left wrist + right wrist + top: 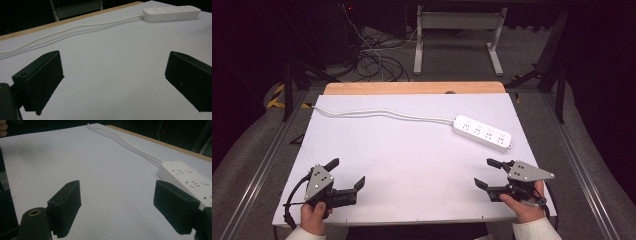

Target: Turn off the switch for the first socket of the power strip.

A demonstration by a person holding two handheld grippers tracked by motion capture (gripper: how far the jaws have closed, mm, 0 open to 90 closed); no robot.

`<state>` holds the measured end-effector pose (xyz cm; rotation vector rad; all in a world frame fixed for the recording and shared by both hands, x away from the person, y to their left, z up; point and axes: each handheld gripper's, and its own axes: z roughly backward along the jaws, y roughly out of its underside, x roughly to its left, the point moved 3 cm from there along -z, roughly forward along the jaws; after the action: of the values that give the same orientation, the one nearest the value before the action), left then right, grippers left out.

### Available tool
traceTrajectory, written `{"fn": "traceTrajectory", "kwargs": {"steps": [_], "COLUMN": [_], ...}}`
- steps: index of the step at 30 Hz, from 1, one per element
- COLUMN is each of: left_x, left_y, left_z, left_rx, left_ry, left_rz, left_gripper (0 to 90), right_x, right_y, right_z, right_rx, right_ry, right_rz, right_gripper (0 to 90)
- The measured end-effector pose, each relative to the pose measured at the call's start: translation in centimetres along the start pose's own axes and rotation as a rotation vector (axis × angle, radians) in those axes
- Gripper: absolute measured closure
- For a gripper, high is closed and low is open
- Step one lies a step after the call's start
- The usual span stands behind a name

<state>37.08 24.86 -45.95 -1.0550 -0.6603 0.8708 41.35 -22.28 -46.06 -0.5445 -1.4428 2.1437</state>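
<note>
High view: white power strip (482, 132) lies flat on the white table (412, 160), far right part, its cord (382, 114) running off to the far left edge. Left gripper (346, 173) sits near the front left corner, held by left hand (314, 216), jaws spread, nothing btwn them. Right gripper (486, 173) near the front right corner in right hand (523, 205), jaws spread too, empty; strip is well apart, beyond it.

Left gripper view: both black jaws wide apart over bare table; strip (171, 13) far off at top right, cord (75, 29) trailing left.

Right gripper view: jaws wide, empty. Strip (186, 178) just behind the right-hand jaw, not touching as far as visible; cord (125, 142) runs away across the table.
</note>
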Motion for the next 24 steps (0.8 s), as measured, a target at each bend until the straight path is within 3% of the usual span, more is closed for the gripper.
{"fn": "traceTrajectory", "kwargs": {"steps": [3, 10, 12, 15, 24], "left_x": [0.01, -0.04, -0.19, -0.29, 0.09], "left_y": [-0.03, -0.06, 0.04, 0.03, 0.11], "left_z": [0.06, 0.00, -0.14, -0.09, -0.06], "left_rx": [0.003, -0.003, 0.013, 0.013, 0.006], "left_ry": [-0.008, -0.016, -0.070, -0.061, -0.023], "left_rz": [-0.016, -0.010, -0.050, -0.060, -0.013], "left_gripper": [1.9, 1.9, 1.9, 2.1, 1.9], "right_x": [0.09, 0.12, 0.19, 0.35, 0.58], "right_y": [-0.13, -0.21, -0.25, -0.32, -0.64], "right_z": [0.06, 0.12, 0.08, -0.04, -0.16], "right_rx": [-0.002, -0.002, -0.002, -0.004, -0.007], "right_ry": [0.000, -0.013, -0.027, -0.041, -0.055], "right_rz": [0.008, 0.006, 0.002, 0.001, 0.003], "right_gripper": [23.9, 26.0, 27.0, 27.0, 26.7]}}
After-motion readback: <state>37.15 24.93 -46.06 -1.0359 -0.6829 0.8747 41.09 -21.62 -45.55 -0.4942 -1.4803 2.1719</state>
